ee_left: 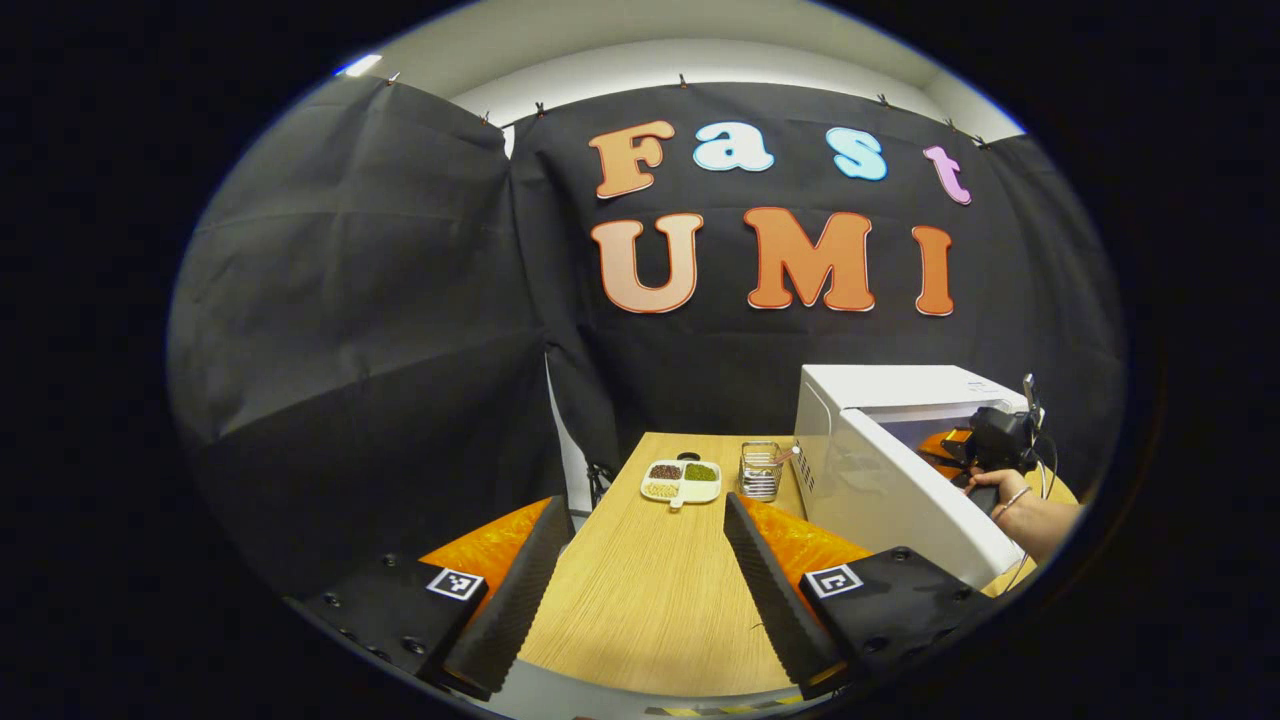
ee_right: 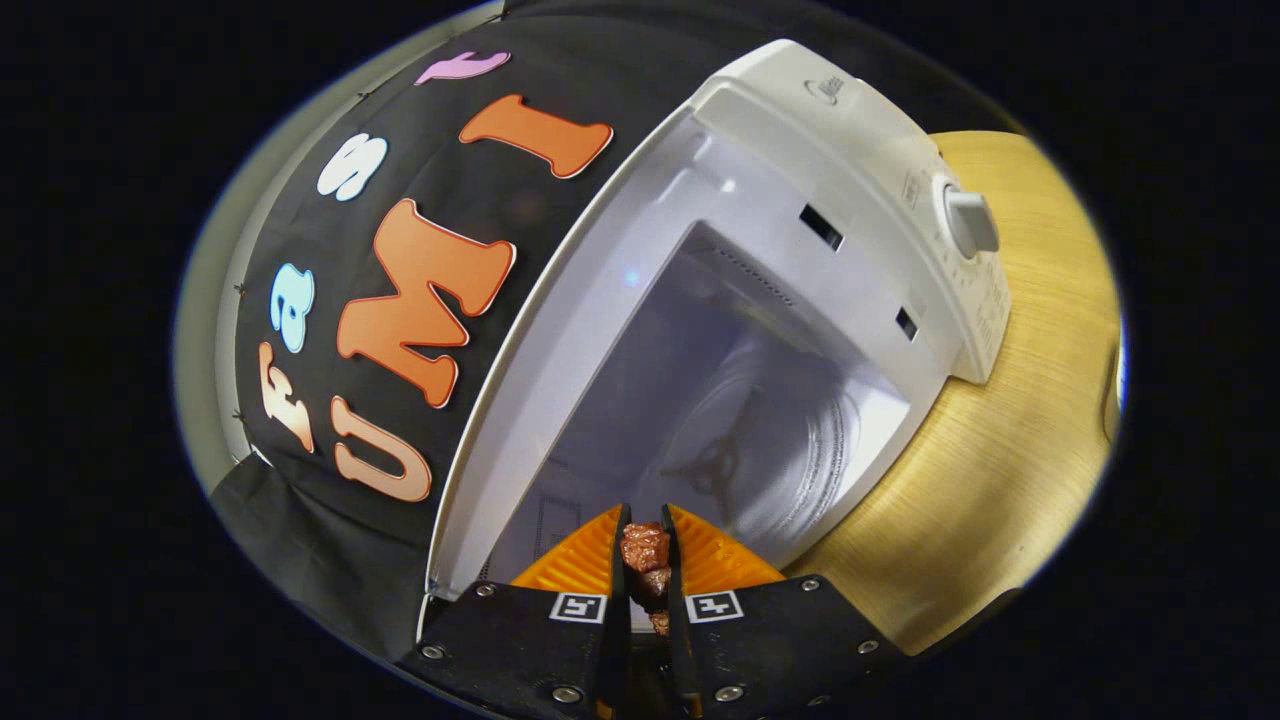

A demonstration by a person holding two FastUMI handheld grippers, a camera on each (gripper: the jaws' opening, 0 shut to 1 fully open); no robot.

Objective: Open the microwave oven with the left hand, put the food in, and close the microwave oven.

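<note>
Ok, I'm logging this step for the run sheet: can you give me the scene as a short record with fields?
microwave door: open, cavity visible with glass turntable inside
right tool: shut on a brownish piece of food, pointed into the cavity, food not yet set down
left tool: open, holding nothing, over the wooden table
also on table: divided dish of grains, clear cup beside the microwave
task stage: door opened; food going in; closing remains

White microwave (ee_right: 860,130), seemingly reddish-brown food (ee_right: 645,548), wood-grain table (ee_right: 1010,460).
</note>
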